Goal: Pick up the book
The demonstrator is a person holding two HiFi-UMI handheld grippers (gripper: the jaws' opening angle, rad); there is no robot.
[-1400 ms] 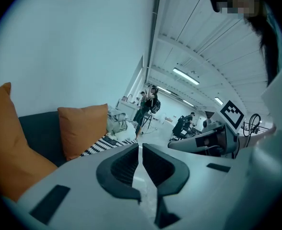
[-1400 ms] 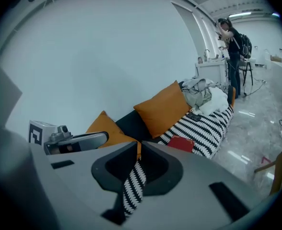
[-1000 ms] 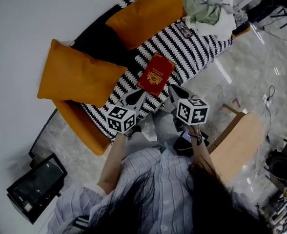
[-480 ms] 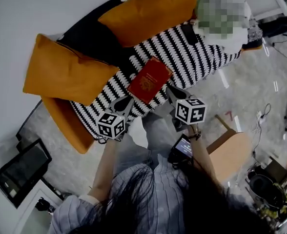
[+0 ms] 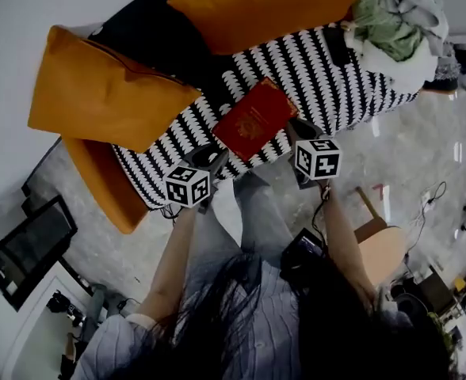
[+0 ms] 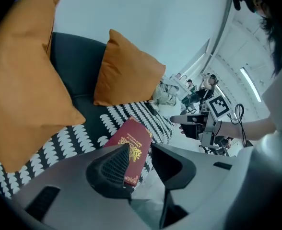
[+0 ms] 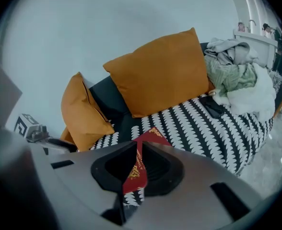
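Change: both grippers are lower and closer to the seat than a second ago, and the book fills more of the head view's centre
Left gripper: jaws have just been opening and now stand spread; in its own view the book's near corner shows in the gap, and the pads do not touch it
Right gripper: jaws pressed together, leaving only a thin slit through which the red cover shows; it holds nothing
Book's place: flat on the sofa cover, just above the two grippers in the head view and between them
Meaning: this looks like the end of the approach, with the left gripper readied for the grab; the lift is not yet begun
Book's make: thin rectangle with a smooth dark-red cover, gold emblem and gold lettering; probably hard to get a jaw under, as it lies so low on the cloth
Cover: soft fabric, black with rows of white scallops
Cushions: orange, plump, squarish, matte weave; a second one sits at the top of the frame
Clothes: crumpled pale heap at upper right
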